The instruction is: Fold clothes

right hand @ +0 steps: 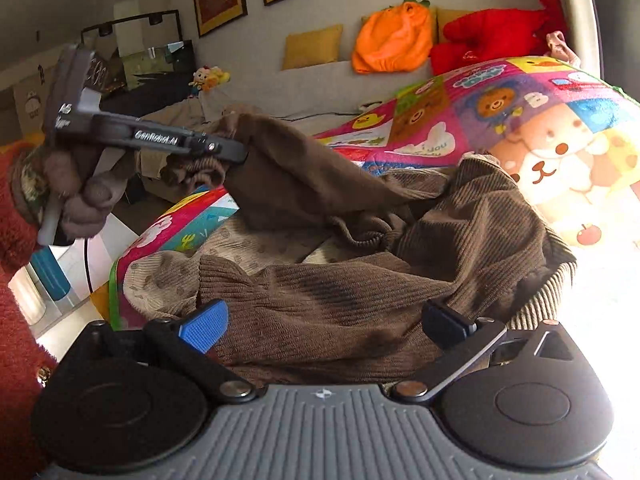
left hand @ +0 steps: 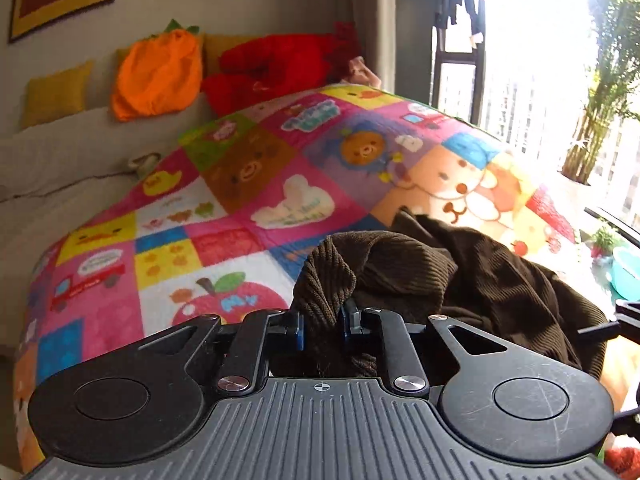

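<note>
- So, nearest thing first: the right tool (right hand: pixel 324 326) has its jaws spread wide apart, holding nothing, with the blue pads (right hand: pixel 204 328) sitting just over the closest fold of the brown sweater (right hand: pixel 340 300).
- Over on the other side, the left tool (left hand: pixel 322 326) is clamped tight on a bunched ribbed bit of that same sweater (left hand: pixel 460 280), which I'd guess is a cuff or hem end.
- From the right wrist view you can see the left tool (right hand: pixel 236 151) holding that piece up off the bed, so one sleeve-ish section stretches in the air while the rest lies in a crumpled heap on the colourful cartoon quilt (right hand: pixel 520 120).
- Looks to me like we're barely started; nothing is laid flat yet.
- What could go wrong: it's chunky knit, so if the right tool bites into the heap it may grab two layers at once and the fold comes out lumpy.
- Also, pulling up with only one corner pinched could drag the whole pile toward the bed edge, or the cuff could slip out.
- Further back there's an orange plush (right hand: pixel 394 40) and a red plush (right hand: pixel 500 40) against the wall, well apart from the action.
</note>
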`<state>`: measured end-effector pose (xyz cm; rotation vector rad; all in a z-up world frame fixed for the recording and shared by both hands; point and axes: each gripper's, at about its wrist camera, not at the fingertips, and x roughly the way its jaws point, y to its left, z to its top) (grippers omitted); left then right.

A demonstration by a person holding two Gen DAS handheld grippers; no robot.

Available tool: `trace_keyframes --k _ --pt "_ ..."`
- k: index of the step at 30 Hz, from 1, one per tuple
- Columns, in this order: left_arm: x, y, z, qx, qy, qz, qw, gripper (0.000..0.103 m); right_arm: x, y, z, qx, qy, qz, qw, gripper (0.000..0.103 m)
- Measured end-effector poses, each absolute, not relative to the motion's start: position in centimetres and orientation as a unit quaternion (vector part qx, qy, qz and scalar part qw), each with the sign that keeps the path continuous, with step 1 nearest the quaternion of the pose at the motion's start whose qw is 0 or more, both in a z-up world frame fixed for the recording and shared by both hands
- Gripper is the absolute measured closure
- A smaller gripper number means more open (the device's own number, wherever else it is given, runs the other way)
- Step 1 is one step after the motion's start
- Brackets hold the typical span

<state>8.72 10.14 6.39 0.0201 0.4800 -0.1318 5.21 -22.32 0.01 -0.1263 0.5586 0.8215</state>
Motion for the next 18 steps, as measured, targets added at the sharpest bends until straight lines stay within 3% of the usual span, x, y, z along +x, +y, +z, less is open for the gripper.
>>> trace_keyframes --k 3,5,7,9,12,18 --pt "11.8 13.2 7.2 -0.006 0.22 -0.003 0.975 0.086 5.7 -19.3 -0.5 -0.123 0.268 0.409 0.864 0.0" --pt "13.4 15.4 7.5 -0.012 0.217 0.029 0.976 0.086 6.4 -18.1 -0.7 -0.163 0.275 0.414 0.853 0.015" --pt "14.8 17.6 7.7 -0.019 0.216 0.058 0.974 0.086 8.0 -18.3 0.0 -0.171 0.287 0.419 0.844 0.059" --pt "15.9 19.5 7.5 -0.028 0.222 0.077 0.972 0.086 10.4 -19.5 1.8 -0.15 0.293 0.409 0.851 0.088" --pt "17.1 21.5 6.4 -0.037 0.237 0.1 0.966 0.085 14.5 -22.9 5.9 -0.138 0.25 0.326 0.901 0.1" --pt "18.0 24.1 3.7 -0.086 0.268 0.124 0.952 0.079 23.2 -29.2 11.1 -0.149 0.177 0.136 0.963 0.103"
